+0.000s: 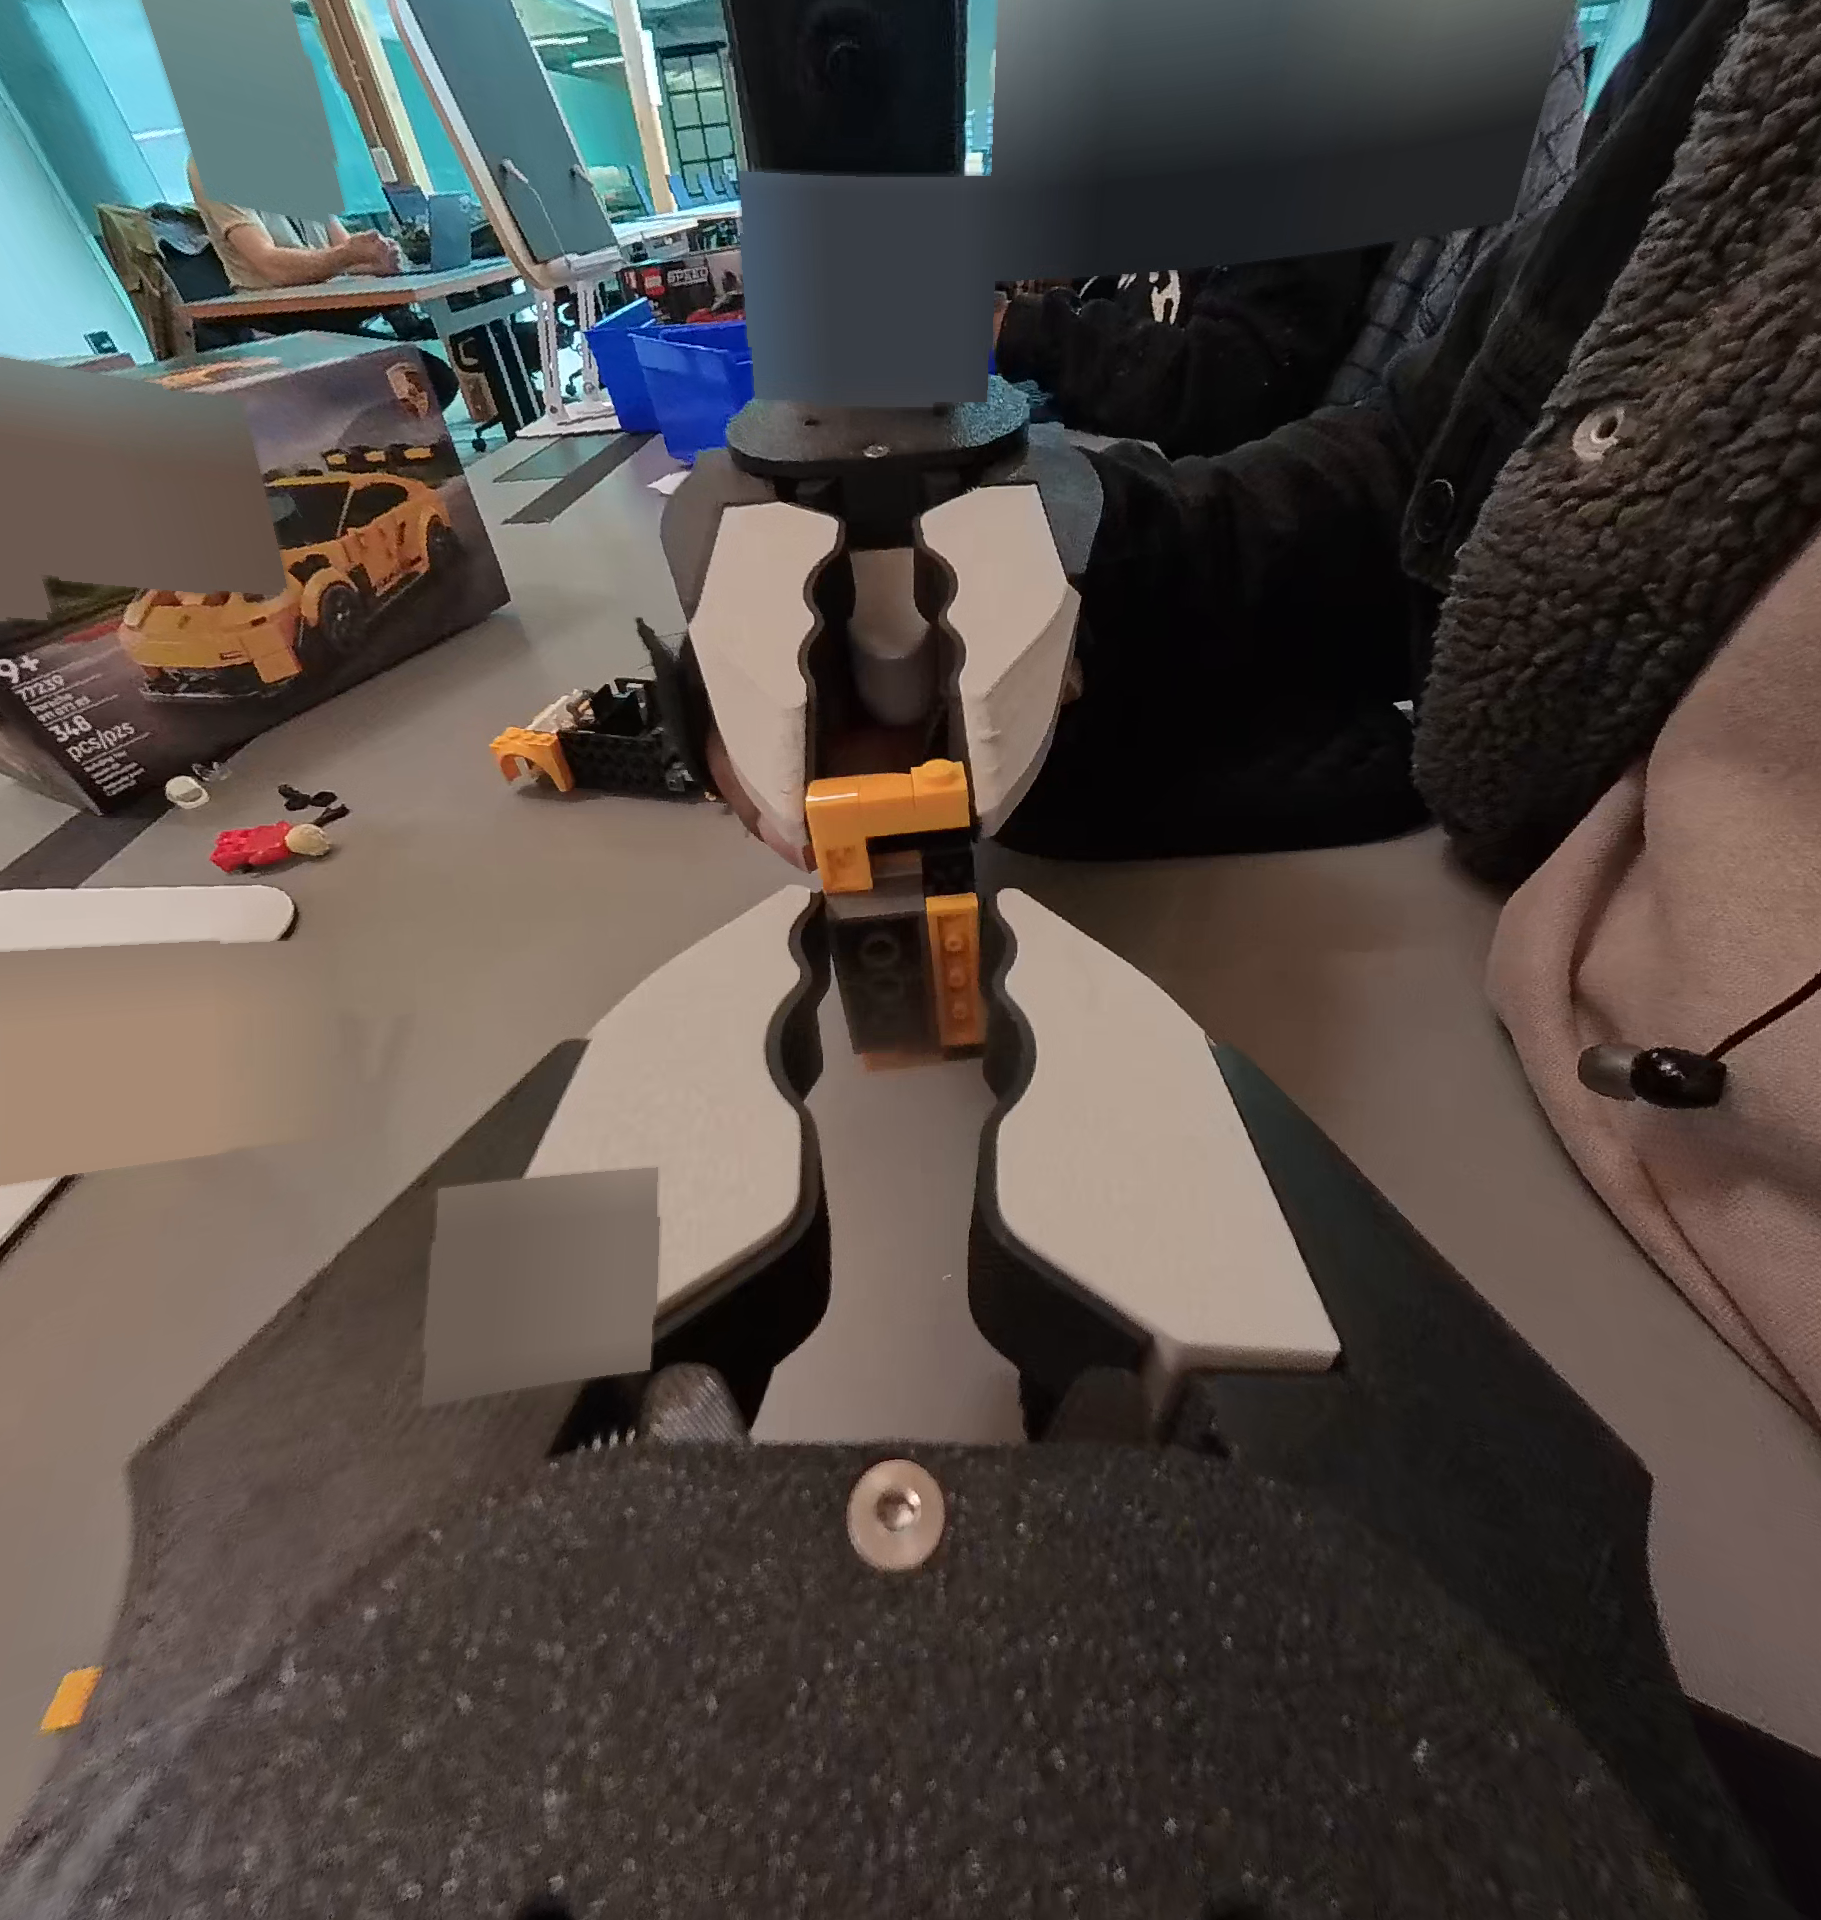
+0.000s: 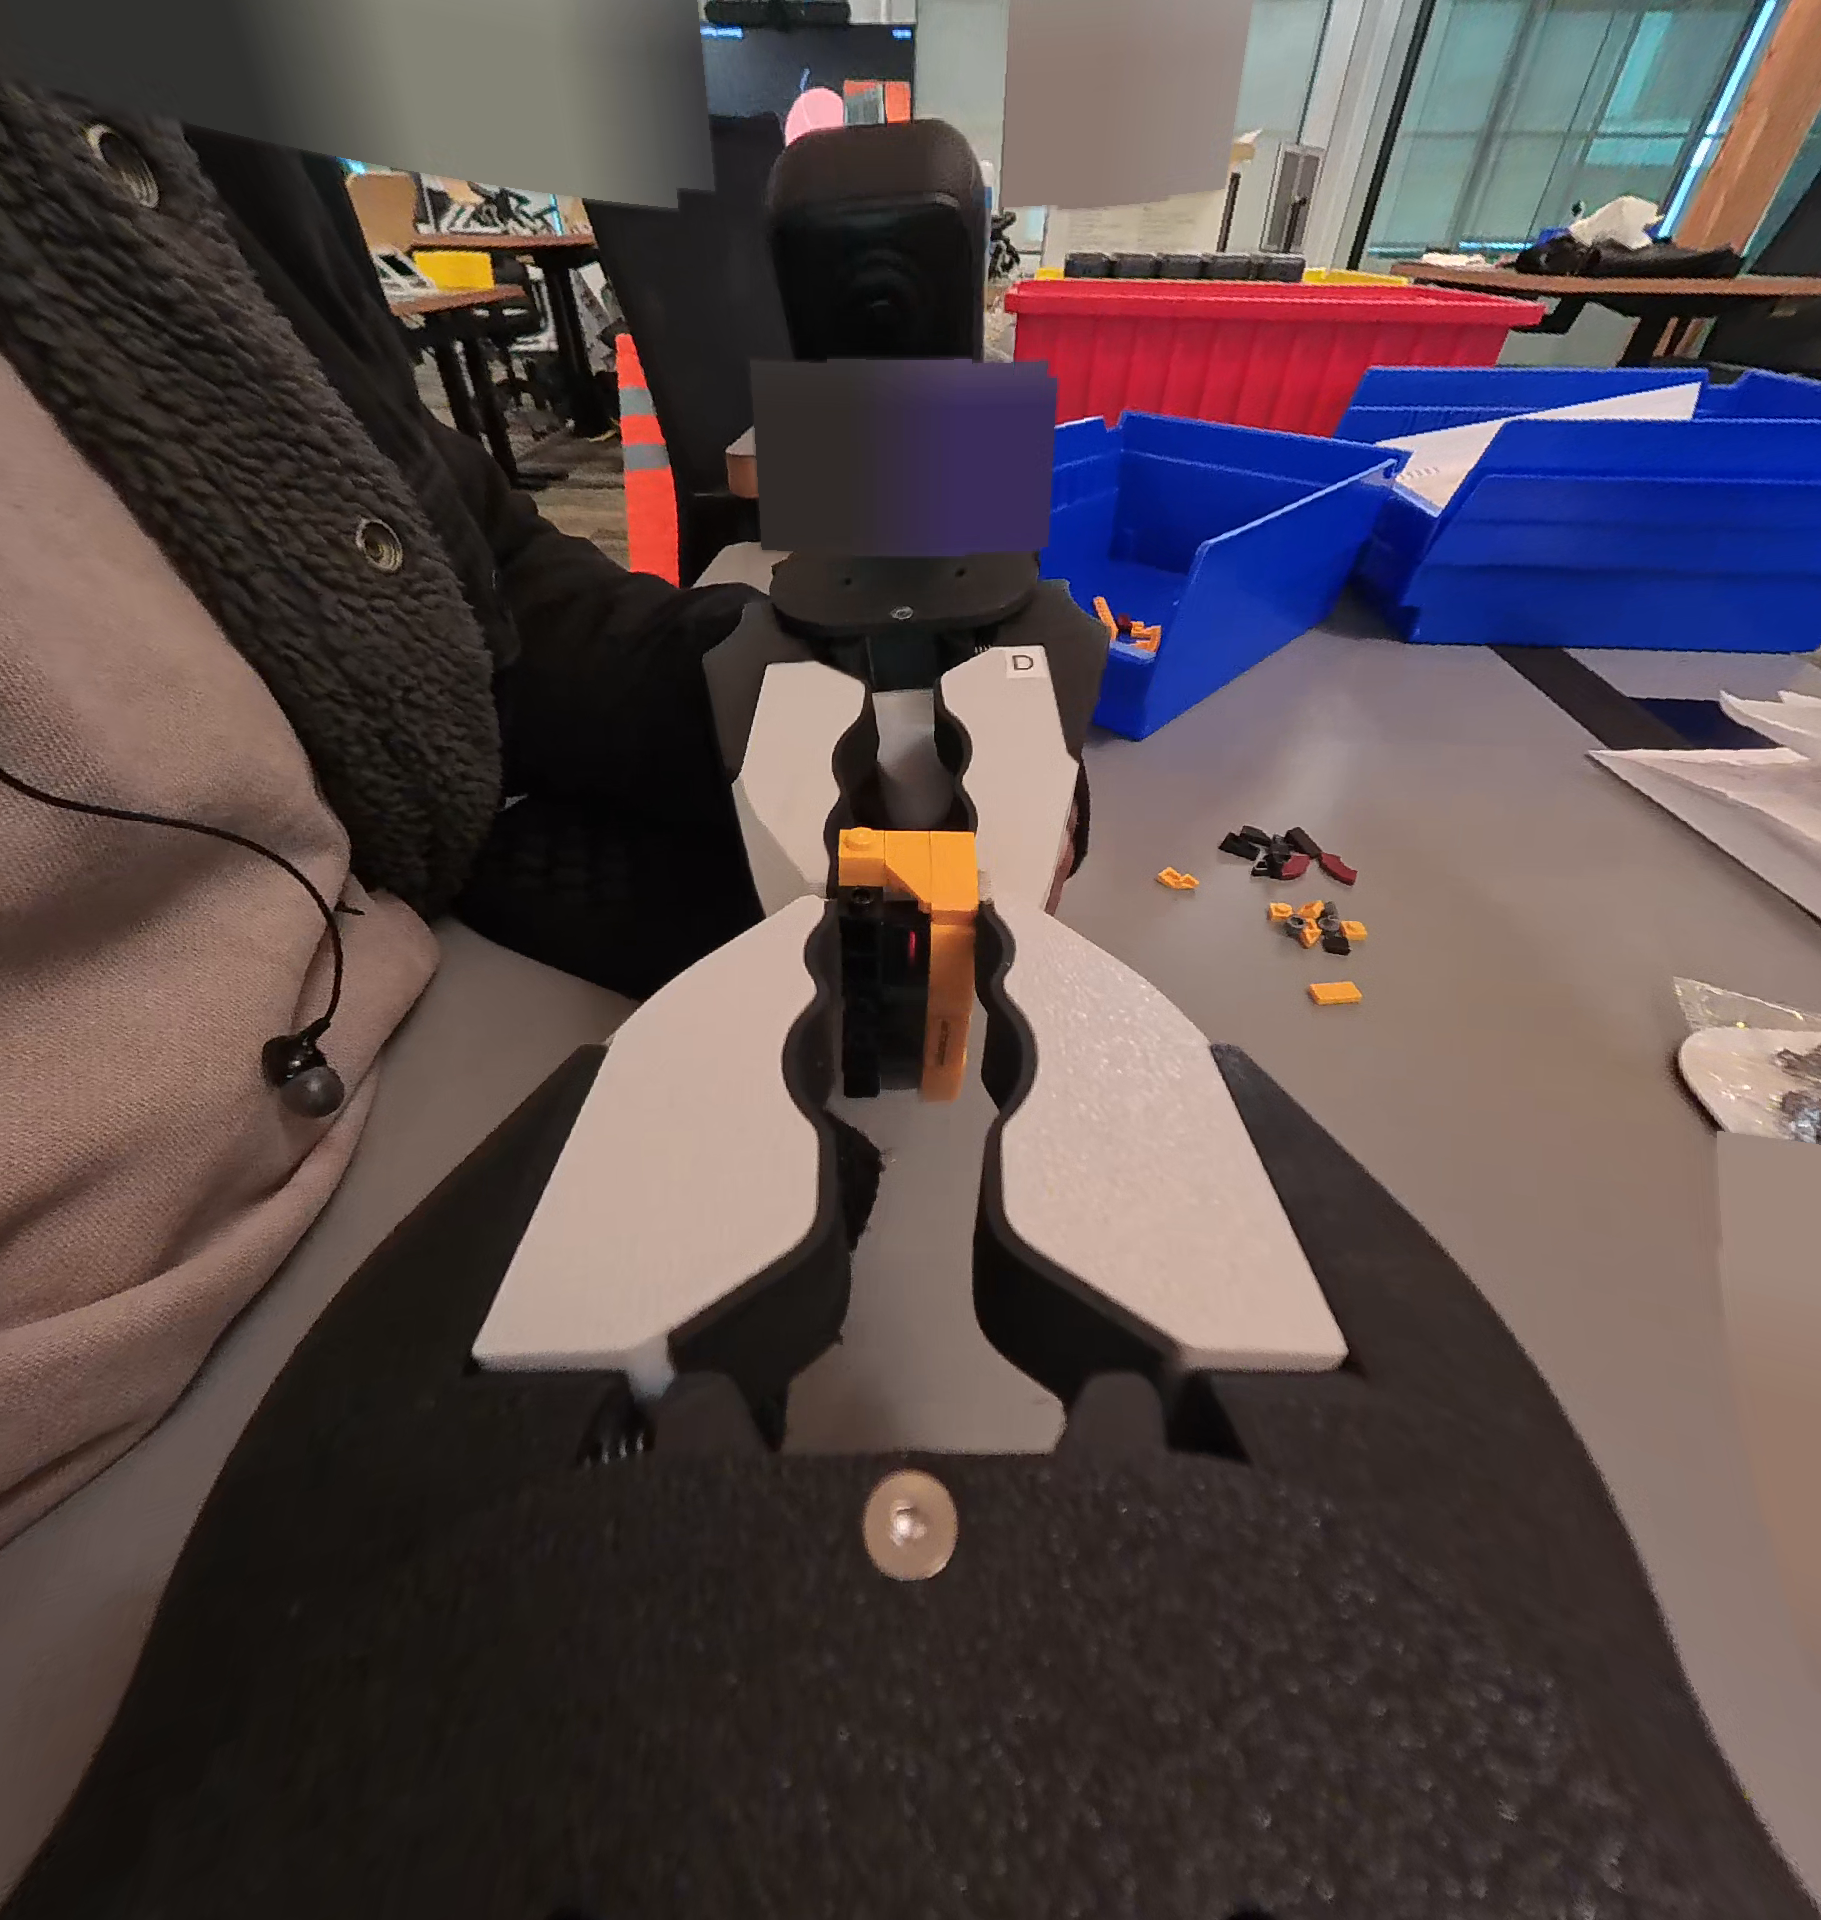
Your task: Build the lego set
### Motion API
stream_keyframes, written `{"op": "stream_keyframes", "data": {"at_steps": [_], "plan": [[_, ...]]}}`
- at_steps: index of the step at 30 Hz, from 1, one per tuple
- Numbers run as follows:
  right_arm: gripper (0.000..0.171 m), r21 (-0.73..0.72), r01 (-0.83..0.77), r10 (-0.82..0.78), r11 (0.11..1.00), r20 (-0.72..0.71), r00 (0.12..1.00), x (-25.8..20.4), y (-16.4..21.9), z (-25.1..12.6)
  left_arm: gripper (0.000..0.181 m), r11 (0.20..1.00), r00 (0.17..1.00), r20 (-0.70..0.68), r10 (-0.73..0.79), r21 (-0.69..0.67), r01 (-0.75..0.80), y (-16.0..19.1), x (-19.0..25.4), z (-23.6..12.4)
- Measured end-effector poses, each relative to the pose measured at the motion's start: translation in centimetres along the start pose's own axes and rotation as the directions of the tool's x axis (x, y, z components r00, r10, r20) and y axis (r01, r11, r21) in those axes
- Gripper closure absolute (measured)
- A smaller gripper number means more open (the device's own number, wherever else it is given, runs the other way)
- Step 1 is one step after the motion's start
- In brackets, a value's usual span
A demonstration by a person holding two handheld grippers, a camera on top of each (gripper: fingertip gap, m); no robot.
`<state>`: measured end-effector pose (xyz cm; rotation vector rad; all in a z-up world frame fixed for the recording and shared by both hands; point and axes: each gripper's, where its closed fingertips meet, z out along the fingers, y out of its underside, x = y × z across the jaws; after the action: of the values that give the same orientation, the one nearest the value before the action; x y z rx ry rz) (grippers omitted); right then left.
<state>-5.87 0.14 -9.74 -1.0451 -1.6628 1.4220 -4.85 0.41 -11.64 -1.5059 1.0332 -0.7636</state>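
Observation:
A small orange, black and dark grey Lego sub-assembly (image 1: 904, 971) is held above the grey table (image 1: 1249, 987) between my two grippers, which face each other tip to tip. My left gripper (image 1: 904, 914) is shut on its near end, on dark grey and orange studded bricks. My right gripper (image 1: 885, 821) faces it and clamps the orange L-shaped end. In the right wrist view my right gripper (image 2: 906, 925) is shut on the black and orange part of the sub-assembly (image 2: 911, 997), and my left gripper (image 2: 911, 862) grips the orange top beyond it.
A Lego box (image 1: 262, 582), a black chassis part with an orange arch (image 1: 615, 743) and a red minifigure piece (image 1: 262, 844) lie to the left. Loose small pieces (image 2: 1301, 904), blue bins (image 2: 1228, 561), a red bin (image 2: 1259, 343) and paper (image 2: 1758, 800) sit to the right. A person's jacket (image 1: 1664, 727) is close by. My two grippers' fingertips are within a few centimetres of each other.

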Motion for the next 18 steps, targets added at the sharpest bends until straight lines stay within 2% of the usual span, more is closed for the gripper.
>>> {"op": "stream_keyframes", "data": {"at_steps": [10,18], "plan": [[0.150,-0.015,-0.029,0.028,0.999,-0.078,0.997,1.6,-0.2,-1.3,0.155,0.999,0.995,0.091,-0.041,-0.012,0.043,0.7,-2.2,-0.9],[0.156,-0.250,0.022,-0.045,0.968,-0.085,0.995,1.3,3.1,-1.6,0.155,0.999,0.991,0.128,-0.036,-0.030,0.041,1.3,-3.1,-1.3]]}}
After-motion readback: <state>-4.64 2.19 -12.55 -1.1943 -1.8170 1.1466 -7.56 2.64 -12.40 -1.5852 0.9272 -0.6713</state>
